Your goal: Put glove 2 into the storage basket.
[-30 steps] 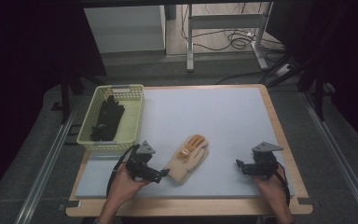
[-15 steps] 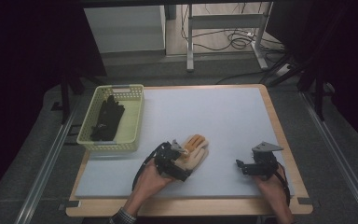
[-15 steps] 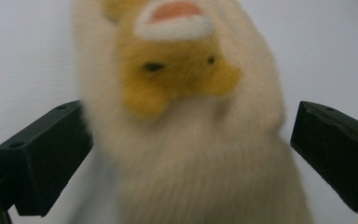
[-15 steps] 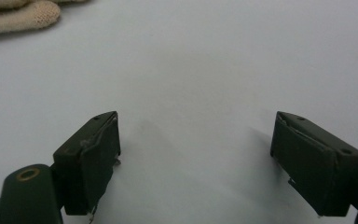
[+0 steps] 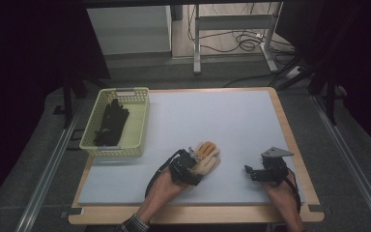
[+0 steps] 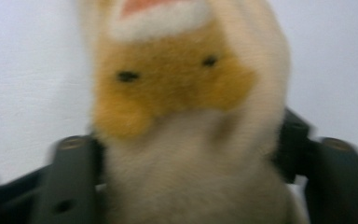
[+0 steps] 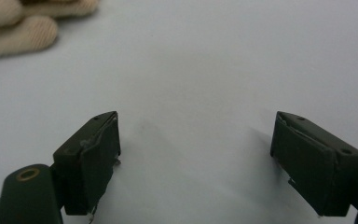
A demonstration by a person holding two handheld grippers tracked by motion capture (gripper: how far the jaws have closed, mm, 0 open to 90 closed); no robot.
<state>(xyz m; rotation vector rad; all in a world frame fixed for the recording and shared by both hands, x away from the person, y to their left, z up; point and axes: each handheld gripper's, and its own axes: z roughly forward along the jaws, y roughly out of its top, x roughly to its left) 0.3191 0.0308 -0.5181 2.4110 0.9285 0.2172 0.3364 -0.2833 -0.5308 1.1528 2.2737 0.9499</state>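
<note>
**Left tongs close on the glove**

Our left gripper has just been closing; its jaws now pinch the tan glove. Our right gripper stands open, right of the glove. The basket sits left of it.

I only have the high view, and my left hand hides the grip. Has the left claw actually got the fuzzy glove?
Observer: Yes. In the left gripper view the left claw has just been closing its jaws, and they press the fuzzy glove from both sides.
Operator: Which part of it faces that camera?
Observer: An orange patch with two small black dots, and cream fuzz below it.
Operator: And the right claw?
Observer: The right claw is open with nothing between its jaws, over the bare white mat. The glove lies at the upper left edge of the right gripper view.
</note>
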